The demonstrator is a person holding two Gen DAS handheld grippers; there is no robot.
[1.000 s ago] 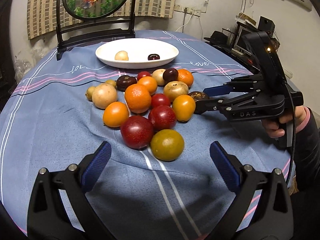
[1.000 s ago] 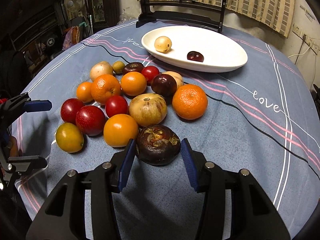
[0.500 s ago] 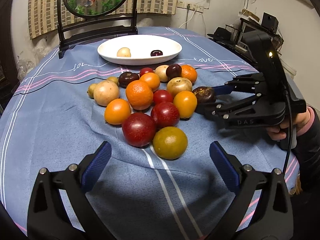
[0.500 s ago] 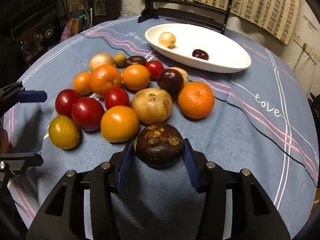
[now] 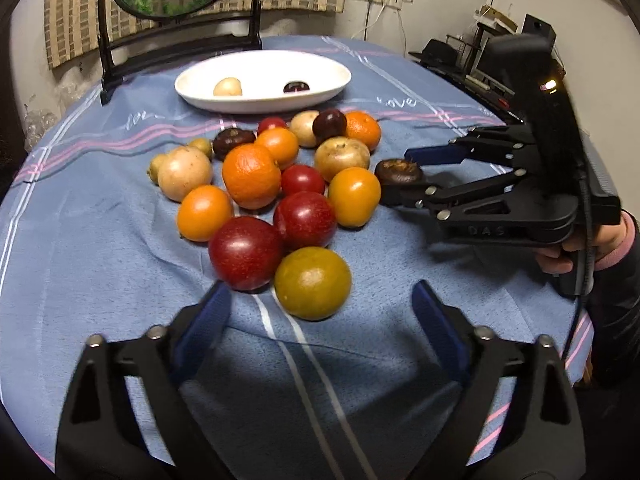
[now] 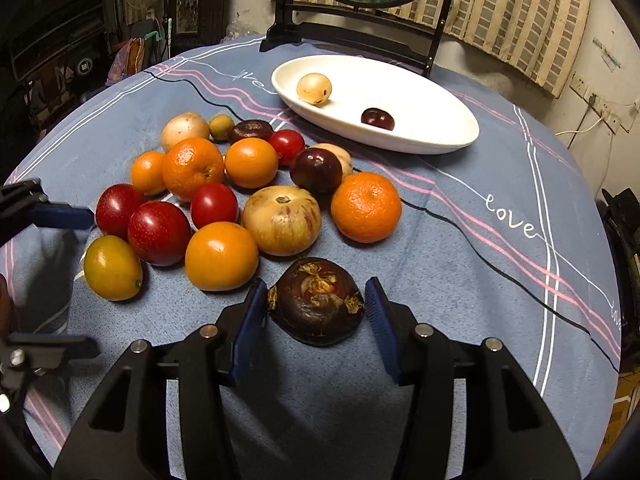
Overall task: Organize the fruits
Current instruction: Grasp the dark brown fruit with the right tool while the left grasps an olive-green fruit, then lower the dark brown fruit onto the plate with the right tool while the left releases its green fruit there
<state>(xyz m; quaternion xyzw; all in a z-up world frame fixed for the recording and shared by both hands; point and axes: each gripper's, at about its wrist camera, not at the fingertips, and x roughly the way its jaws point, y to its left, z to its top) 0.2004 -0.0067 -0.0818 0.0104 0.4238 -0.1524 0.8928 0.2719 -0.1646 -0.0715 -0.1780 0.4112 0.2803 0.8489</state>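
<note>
We're looking at a soft matt blue tablecloth (image 6: 460,280), a bit wrinkled. On it sits a glossy white dish (image 6: 432,128), looks ceramic. Just in front of the dish, the red fruits (image 5: 306,220) are smooth and shiny, the oranges (image 6: 366,206) dimpled, and the dark brown fruit (image 6: 318,302) is dull with flaky dry bits.

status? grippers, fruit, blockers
Right gripper clamped on dark fruit. Left gripper closing around yellow-green fruit, pads not touching. Plate holds two fruits, path clear.
</note>
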